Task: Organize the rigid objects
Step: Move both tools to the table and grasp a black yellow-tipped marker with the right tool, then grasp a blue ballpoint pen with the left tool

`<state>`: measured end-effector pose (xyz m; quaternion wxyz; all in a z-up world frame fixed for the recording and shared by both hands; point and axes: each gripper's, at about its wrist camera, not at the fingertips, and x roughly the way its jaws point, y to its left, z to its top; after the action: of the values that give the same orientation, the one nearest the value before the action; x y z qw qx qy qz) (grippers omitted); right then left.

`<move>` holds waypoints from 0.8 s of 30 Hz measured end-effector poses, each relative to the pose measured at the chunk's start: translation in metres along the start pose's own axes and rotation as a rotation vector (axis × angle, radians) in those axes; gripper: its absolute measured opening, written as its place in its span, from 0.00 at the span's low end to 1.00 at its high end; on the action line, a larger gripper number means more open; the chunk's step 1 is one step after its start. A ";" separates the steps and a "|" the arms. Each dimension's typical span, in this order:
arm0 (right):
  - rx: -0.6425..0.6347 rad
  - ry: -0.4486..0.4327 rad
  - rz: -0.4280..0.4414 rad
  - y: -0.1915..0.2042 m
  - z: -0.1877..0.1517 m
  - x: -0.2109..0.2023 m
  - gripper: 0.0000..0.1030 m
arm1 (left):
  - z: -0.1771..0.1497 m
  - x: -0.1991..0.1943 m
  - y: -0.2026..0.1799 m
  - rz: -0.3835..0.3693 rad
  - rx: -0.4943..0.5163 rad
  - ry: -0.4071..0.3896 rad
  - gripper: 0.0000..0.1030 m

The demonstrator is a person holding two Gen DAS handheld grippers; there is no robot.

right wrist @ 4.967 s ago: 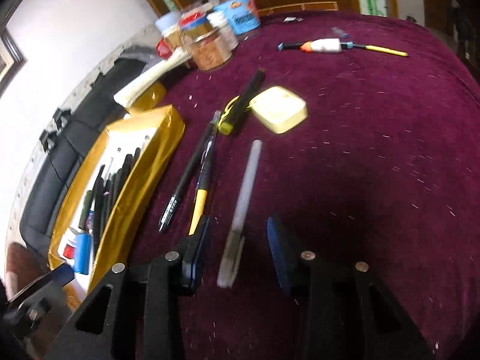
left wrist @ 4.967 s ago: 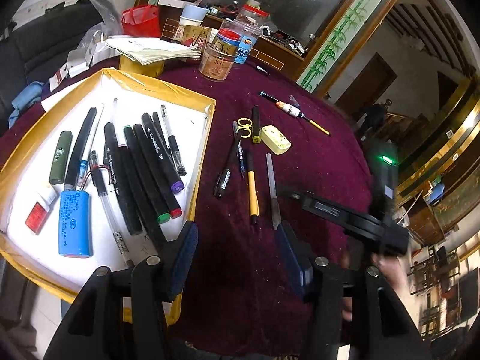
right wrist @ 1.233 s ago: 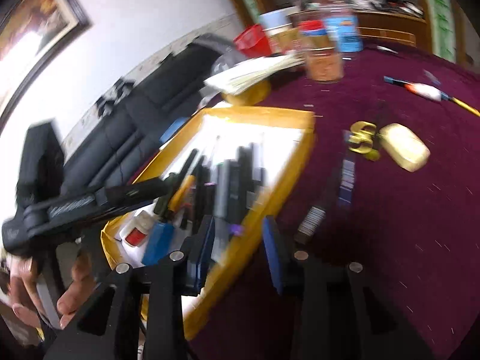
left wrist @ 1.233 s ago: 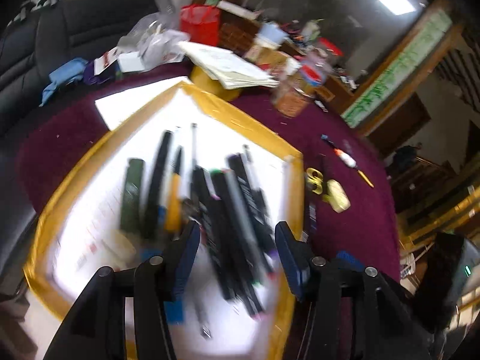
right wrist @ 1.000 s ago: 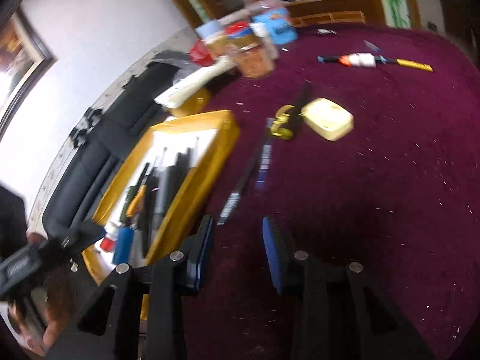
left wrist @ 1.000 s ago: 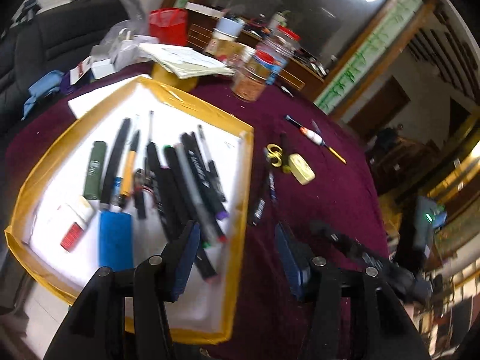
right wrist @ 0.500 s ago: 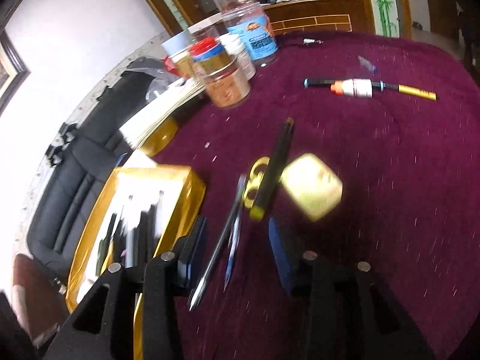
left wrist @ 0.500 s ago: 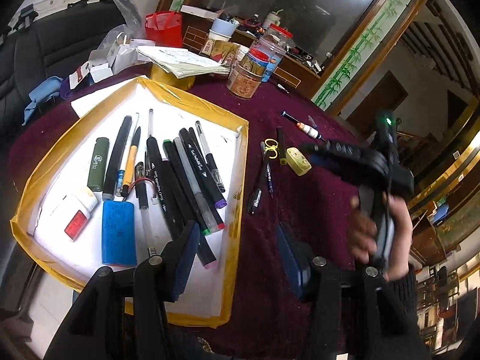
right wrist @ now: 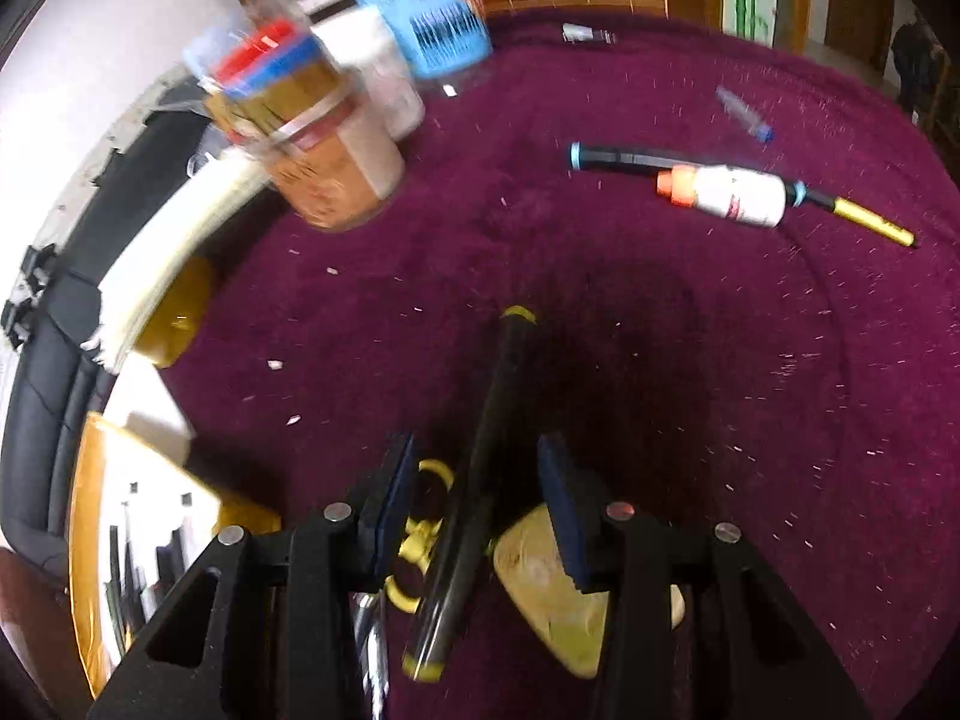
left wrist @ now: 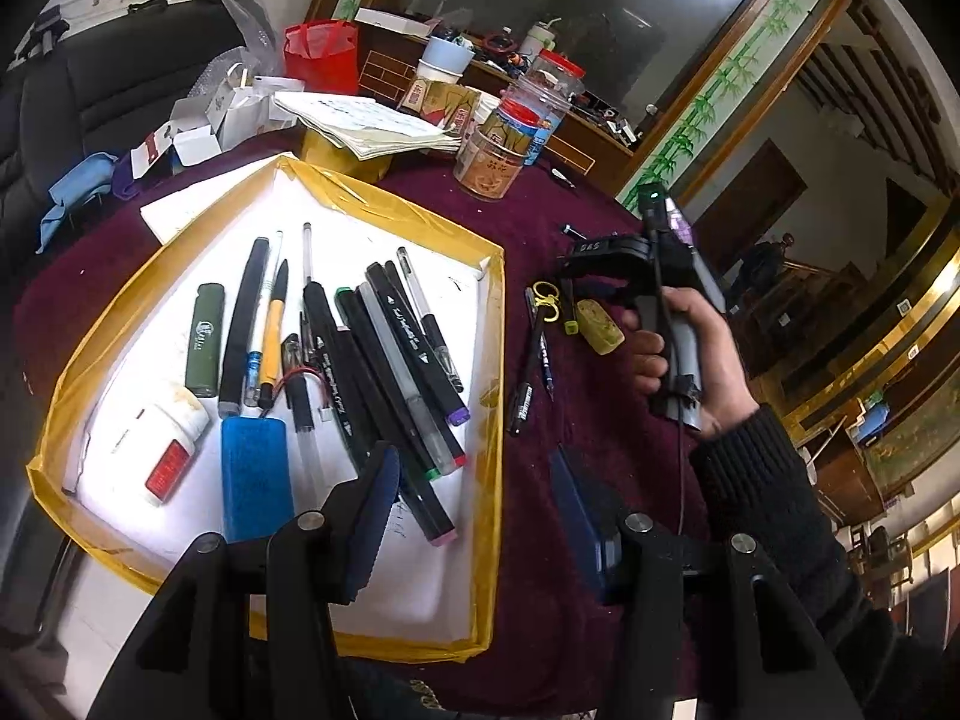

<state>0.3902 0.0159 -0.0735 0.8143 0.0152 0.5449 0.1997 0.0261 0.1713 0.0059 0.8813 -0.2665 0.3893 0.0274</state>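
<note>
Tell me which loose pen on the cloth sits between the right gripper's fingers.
The black marker with yellow ends, beside the yellow scissors. The other pens lie off to the side, outside the right gripper.

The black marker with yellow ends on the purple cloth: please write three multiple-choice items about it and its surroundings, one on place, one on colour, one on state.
1. Where does the black marker with yellow ends lie?
A. in the gold-edged tray
B. between the fingers of the right hand-held gripper
C. on the notebook

2. What colour are the small scissors beside it?
A. yellow
B. red
C. green

3. How does the right hand-held gripper stand?
A. shut on a jar
B. out of view
C. open, pads clear of the marker

Key: 1 B, the marker runs through the gap; 2 A, yellow loops show; 3 C, cloth shows on both sides.
</note>
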 end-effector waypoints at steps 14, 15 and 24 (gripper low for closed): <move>0.007 -0.058 0.228 -0.027 -0.065 -0.069 0.16 | 0.006 0.030 -0.034 -0.013 0.074 0.073 0.54; -0.005 -0.062 0.245 -0.032 -0.075 -0.076 0.16 | 0.007 0.037 -0.041 -0.010 0.091 0.086 0.54; 0.018 -0.152 0.243 -0.101 -0.116 -0.092 0.16 | 0.039 0.122 -0.094 0.014 0.246 0.270 0.52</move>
<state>0.2877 -0.1304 -0.0634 0.8227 0.1034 0.4776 0.2905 0.1610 0.0905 -0.0162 0.8468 -0.1551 0.5063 -0.0501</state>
